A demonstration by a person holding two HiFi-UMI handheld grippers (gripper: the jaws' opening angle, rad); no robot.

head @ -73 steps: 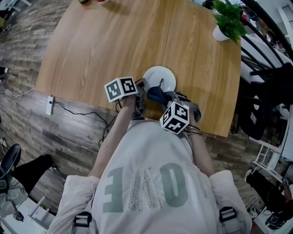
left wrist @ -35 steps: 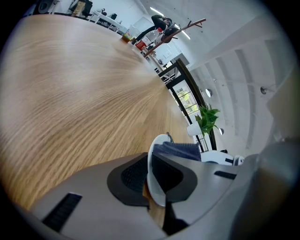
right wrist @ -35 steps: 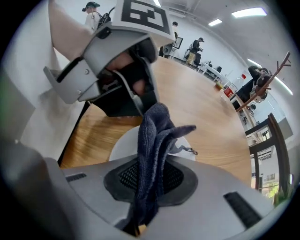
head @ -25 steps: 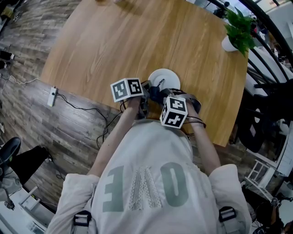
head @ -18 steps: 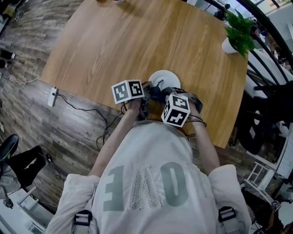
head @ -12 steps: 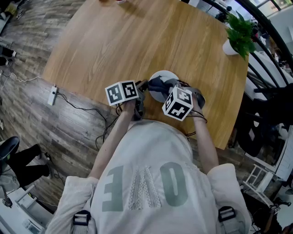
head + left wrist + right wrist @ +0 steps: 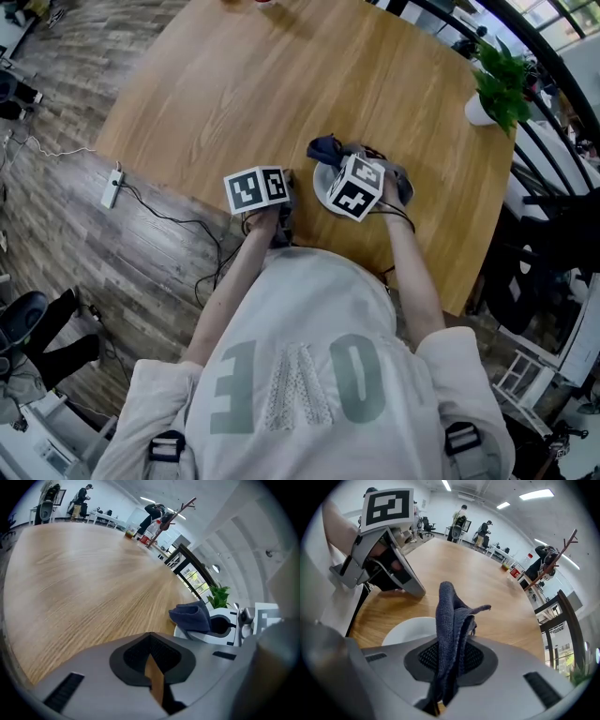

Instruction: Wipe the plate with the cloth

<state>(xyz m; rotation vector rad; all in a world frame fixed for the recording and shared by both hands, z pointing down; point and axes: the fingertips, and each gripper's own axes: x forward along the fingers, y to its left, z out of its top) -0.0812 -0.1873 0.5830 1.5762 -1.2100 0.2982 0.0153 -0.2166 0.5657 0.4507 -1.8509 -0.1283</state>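
Observation:
A white plate [image 7: 322, 193] lies near the front edge of the round wooden table [image 7: 234, 84]. My right gripper [image 7: 340, 161] hangs over it, shut on a dark blue cloth [image 7: 327, 148] that bunches at the plate's far left rim. In the right gripper view the cloth [image 7: 450, 620] stands up between the jaws above the plate [image 7: 410, 629]. My left gripper [image 7: 286, 184] is left of the plate, apart from it. Its jaws have just been closing and stand shut [image 7: 152, 656] with nothing between them. From there the cloth [image 7: 192, 616] shows to the right.
A potted plant [image 7: 497, 80] stands at the table's far right. Black chairs [image 7: 553, 216] crowd the right side. A power strip [image 7: 114, 186] and cable lie on the floor at left. Bottles [image 7: 145, 536] stand at the table's far end.
The right gripper has carried the cloth across the plate toward its far rim. The left gripper has drawn back from the plate's left edge.

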